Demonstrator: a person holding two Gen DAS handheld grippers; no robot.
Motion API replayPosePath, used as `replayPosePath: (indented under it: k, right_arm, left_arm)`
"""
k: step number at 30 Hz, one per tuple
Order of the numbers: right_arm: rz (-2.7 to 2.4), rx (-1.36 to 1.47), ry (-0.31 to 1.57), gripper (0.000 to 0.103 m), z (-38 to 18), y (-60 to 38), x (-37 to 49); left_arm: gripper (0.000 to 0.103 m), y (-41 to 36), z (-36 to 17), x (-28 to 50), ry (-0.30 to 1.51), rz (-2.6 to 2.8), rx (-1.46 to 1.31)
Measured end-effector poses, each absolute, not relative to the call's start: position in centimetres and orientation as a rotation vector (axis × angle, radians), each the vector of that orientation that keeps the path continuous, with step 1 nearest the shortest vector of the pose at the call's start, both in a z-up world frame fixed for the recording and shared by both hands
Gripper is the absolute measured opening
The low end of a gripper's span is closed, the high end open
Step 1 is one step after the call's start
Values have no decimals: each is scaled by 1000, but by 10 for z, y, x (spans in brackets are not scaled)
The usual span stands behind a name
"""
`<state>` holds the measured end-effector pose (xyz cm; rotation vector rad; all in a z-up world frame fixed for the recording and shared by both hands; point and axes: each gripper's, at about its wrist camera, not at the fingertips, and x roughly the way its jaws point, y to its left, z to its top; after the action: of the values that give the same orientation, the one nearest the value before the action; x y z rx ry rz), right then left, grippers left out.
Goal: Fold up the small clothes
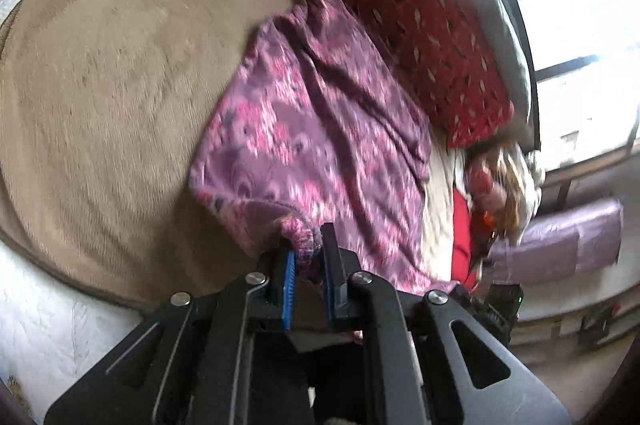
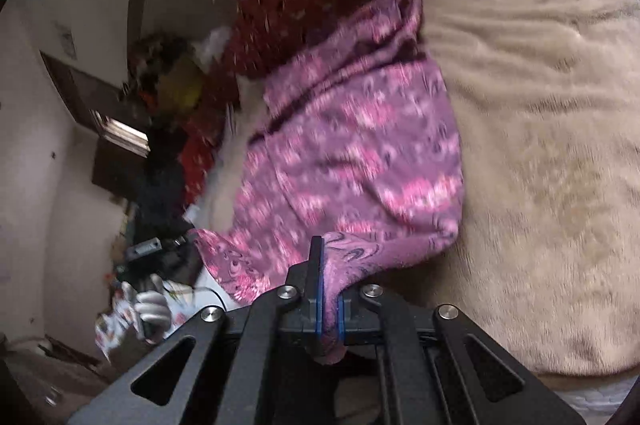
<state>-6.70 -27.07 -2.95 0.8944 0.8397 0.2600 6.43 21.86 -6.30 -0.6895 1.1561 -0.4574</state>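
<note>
A purple floral garment [image 1: 316, 129] is pinched at two near corners by the left gripper [image 1: 308, 257] and right gripper [image 2: 329, 301], spread ahead over a beige blanket [image 1: 112, 73]. Soft, light cloth; hems are judged the surest hold.

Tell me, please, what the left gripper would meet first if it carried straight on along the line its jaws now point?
Most likely the purple floral garment that the left gripper already holds; past its folds the red patterned cushion lies in line, though depth is unclear.
</note>
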Motion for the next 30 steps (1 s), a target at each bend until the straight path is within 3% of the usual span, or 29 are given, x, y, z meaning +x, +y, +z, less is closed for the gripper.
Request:
replayPosePath:
  k: [14,30]
  right_arm:
    - [204,966,714,4,-12,-322,29]
    - [62,1138,630,4,-50,-397,189]
  left_arm:
    - [9,221,-52,169,1079,-369,-811]
    - [9,174,-42,366,1026,-297,-762]
